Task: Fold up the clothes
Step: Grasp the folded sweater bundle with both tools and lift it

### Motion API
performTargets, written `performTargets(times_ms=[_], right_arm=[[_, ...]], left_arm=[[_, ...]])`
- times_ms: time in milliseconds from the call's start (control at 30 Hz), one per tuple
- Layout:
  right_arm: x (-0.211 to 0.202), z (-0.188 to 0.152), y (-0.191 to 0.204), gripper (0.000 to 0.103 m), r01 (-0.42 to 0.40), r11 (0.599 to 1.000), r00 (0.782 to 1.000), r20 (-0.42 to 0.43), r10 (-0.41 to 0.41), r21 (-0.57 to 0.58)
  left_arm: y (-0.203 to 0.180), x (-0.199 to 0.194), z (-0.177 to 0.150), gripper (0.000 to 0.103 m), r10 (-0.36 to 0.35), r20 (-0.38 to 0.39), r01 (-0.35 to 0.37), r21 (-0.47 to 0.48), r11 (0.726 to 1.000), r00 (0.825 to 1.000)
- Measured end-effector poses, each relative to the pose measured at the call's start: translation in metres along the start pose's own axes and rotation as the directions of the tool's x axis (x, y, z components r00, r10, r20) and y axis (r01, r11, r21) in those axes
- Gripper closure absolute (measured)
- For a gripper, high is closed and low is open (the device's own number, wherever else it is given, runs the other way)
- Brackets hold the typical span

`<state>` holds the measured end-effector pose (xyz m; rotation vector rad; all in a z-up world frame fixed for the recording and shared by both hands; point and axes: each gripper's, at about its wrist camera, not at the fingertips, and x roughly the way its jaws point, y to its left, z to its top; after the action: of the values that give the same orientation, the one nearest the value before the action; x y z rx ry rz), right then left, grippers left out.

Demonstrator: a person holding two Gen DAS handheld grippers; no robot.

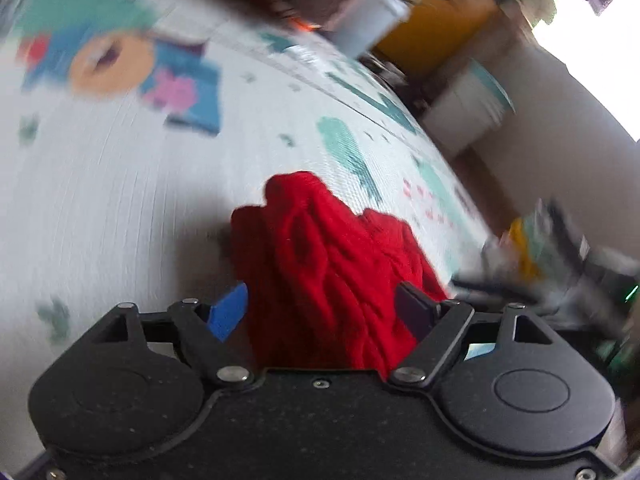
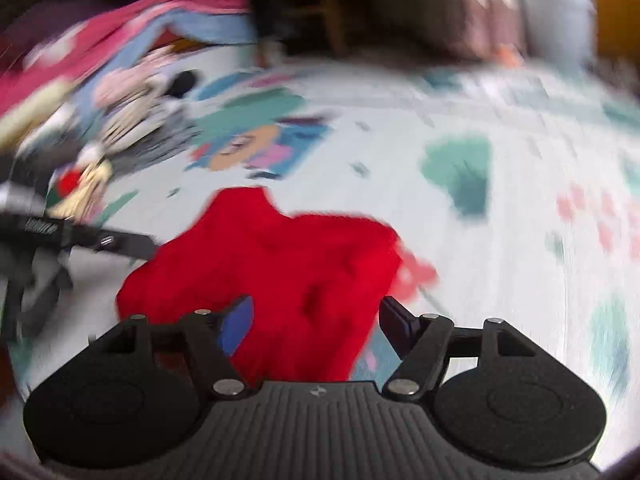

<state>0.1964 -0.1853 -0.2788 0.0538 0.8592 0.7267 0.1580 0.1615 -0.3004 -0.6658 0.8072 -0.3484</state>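
Both frames motion-blurred, no legible text or labels. Red knit garment (image 1: 320, 264) bunched on the white patterned mat (image 1: 100, 200). My left claw (image 1: 324, 308) gapes wide, cloth between its fingers; grip unclear. My right claw (image 2: 316, 316) also spread wide over the garment (image 2: 280, 264); clothes pile (image 2: 100, 112) far left.

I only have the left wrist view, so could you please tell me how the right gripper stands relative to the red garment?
Observer: The right gripper has its jaws spread wide, with the red garment bunched between them.
Operator: Thank you. Is any other laundry nearby?
Observer: Yes, a pile of mixed clothes, pink and blue among them, lies beyond the garment, toward the upper left of the right wrist view.
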Motion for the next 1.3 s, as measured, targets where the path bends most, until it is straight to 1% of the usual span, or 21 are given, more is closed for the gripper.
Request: performTargets(times_ms=[67, 100, 200, 267, 333, 533, 567, 633, 700, 800, 833, 867, 900, 933, 1000, 1067, 1133, 1200, 1233, 1267, 1300], right_arm=[[0.012, -0.002, -0.024, 0.033, -0.067, 0.98, 0.996, -0.042, 0.076, 0.188], [0.018, -0.004, -0.03, 0.032, -0.07, 0.969, 0.996, -0.04, 0.081, 0.235], [0.037, -0.009, -0.044, 0.032, -0.077, 0.946, 0.995, -0.04, 0.094, 0.316], [0.045, -0.016, -0.048, 0.031, -0.099, 0.927, 0.992, -0.035, 0.12, 0.363], [0.042, -0.024, -0.045, 0.032, -0.097, 0.925, 0.994, -0.004, 0.106, 0.368], [0.044, -0.023, -0.034, 0.032, -0.065, 0.928, 0.997, -0.006, 0.072, 0.368], [0.045, -0.022, -0.033, 0.033, -0.066, 0.928, 0.997, -0.009, 0.074, 0.366], [0.047, -0.021, -0.031, 0.042, -0.084, 0.924, 0.995, -0.012, 0.096, 0.374], [0.048, -0.021, -0.034, 0.046, -0.1, 0.92, 0.993, -0.014, 0.114, 0.379], [0.047, -0.017, -0.037, 0.049, -0.119, 0.923, 0.99, -0.022, 0.136, 0.365], [0.046, -0.016, -0.037, 0.05, -0.122, 0.925, 0.99, -0.025, 0.141, 0.36], [0.047, -0.016, -0.038, 0.049, -0.125, 0.923, 0.989, -0.023, 0.143, 0.363], [0.047, -0.017, -0.038, 0.045, -0.128, 0.921, 0.989, -0.021, 0.146, 0.367], [0.048, -0.017, -0.038, 0.037, -0.132, 0.92, 0.989, -0.019, 0.149, 0.37], [0.05, -0.018, -0.038, 0.033, -0.138, 0.916, 0.988, -0.015, 0.155, 0.377], [0.051, -0.018, -0.038, 0.034, -0.144, 0.912, 0.987, -0.011, 0.16, 0.383], [0.052, -0.019, -0.039, 0.039, -0.15, 0.908, 0.986, -0.007, 0.166, 0.39], [0.054, -0.02, -0.039, 0.039, -0.156, 0.905, 0.985, -0.002, 0.171, 0.397], [0.055, -0.02, -0.039, 0.044, -0.159, 0.903, 0.985, 0.0, 0.174, 0.4], [0.055, -0.021, -0.039, 0.044, -0.162, 0.901, 0.984, 0.002, 0.176, 0.403], [0.056, -0.021, -0.04, 0.047, -0.165, 0.899, 0.984, 0.004, 0.179, 0.407]], left_arm=[[0.005, 0.008, 0.003, 0.02, -0.015, -0.014, 0.014, -0.091, 0.996, 1.0], [0.006, 0.013, 0.003, 0.02, -0.019, -0.022, 0.017, -0.119, 0.993, 1.0], [0.002, 0.027, -0.001, 0.022, -0.019, -0.062, 0.012, -0.113, 0.993, 0.998], [0.0, 0.031, -0.003, 0.029, -0.003, -0.066, -0.004, -0.101, 0.995, 0.998], [-0.001, 0.033, -0.001, 0.032, 0.002, -0.071, -0.011, -0.113, 0.994, 0.997], [-0.016, 0.041, 0.004, 0.038, 0.073, -0.107, -0.083, -0.096, 0.992, 0.992], [-0.015, 0.042, 0.004, 0.039, 0.071, -0.108, -0.082, -0.102, 0.991, 0.992], [-0.014, 0.043, 0.004, 0.044, 0.066, -0.109, -0.079, -0.116, 0.99, 0.992], [-0.011, 0.042, 0.004, 0.05, 0.051, -0.108, -0.065, -0.13, 0.989, 0.993], [-0.008, 0.039, 0.004, 0.051, 0.022, -0.103, -0.038, -0.149, 0.988, 0.994], [-0.007, 0.037, 0.004, 0.05, 0.007, -0.098, -0.022, -0.153, 0.988, 0.995], [-0.005, 0.034, 0.005, 0.044, -0.006, -0.092, -0.008, -0.155, 0.988, 0.996], [-0.001, 0.03, 0.006, 0.041, -0.009, -0.08, -0.003, -0.153, 0.988, 0.997], [0.003, 0.026, 0.008, 0.036, -0.012, -0.069, 0.002, -0.15, 0.989, 0.998], [0.009, 0.025, 0.009, 0.033, -0.02, -0.07, 0.009, -0.155, 0.988, 0.997], [0.013, 0.034, 0.01, 0.027, -0.033, -0.081, 0.019, -0.162, 0.987, 0.996], [0.014, 0.036, 0.01, 0.028, -0.045, -0.079, 0.033, -0.145, 0.989, 0.996], [0.014, 0.037, 0.009, 0.033, -0.047, -0.08, 0.036, -0.134, 0.99, 0.996], [0.013, 0.038, 0.008, 0.04, -0.049, -0.081, 0.038, -0.122, 0.992, 0.996], [0.016, 0.04, 0.006, 0.05, -0.069, -0.081, 0.056, -0.155, 0.986, 0.994], [0.019, 0.041, 0.004, 0.051, -0.09, -0.08, 0.074, -0.187, 0.98, 0.993]])
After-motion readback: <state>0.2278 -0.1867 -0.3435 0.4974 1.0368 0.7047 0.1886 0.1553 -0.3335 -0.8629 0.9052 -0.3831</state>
